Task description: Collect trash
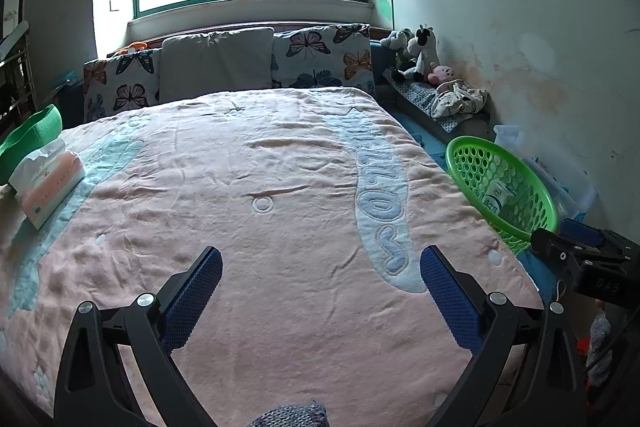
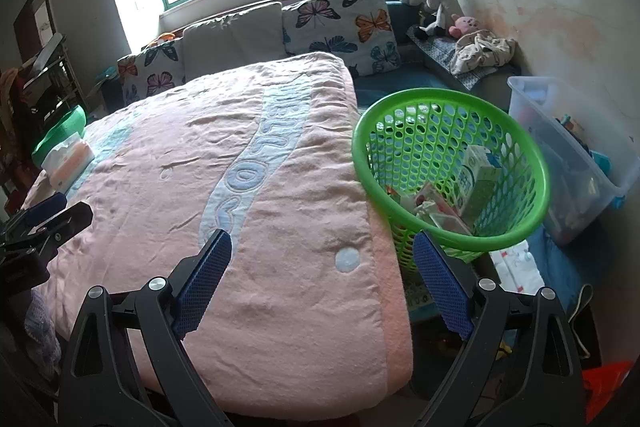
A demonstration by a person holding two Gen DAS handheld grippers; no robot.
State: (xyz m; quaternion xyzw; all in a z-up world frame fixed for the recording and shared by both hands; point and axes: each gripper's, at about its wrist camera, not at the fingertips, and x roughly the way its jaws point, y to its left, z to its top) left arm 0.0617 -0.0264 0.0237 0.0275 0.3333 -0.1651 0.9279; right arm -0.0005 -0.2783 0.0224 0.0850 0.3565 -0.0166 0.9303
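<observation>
Hovering over the bed, both grippers idle; the collecting looks at or near its end, judging by the bare blanket. Left to right: tissue pack at the bed's left edge (not trash, probably; its print is too small to read). Left gripper has its jaws wide apart, nothing between them. Blanket lettering runs up the middle, raised pale characters, roughly "HELLO" plus more I cannot make out. Right gripper likewise stands spread and empty, over the bed's right edge. Basket sits just beside the bed on the right and holds the trash: a carton with green-and-white print (Chinese characters, not legible) and some wrappers. Next move, as I judge: scan bed and floor for leftovers; if none, nothing to grasp.
</observation>
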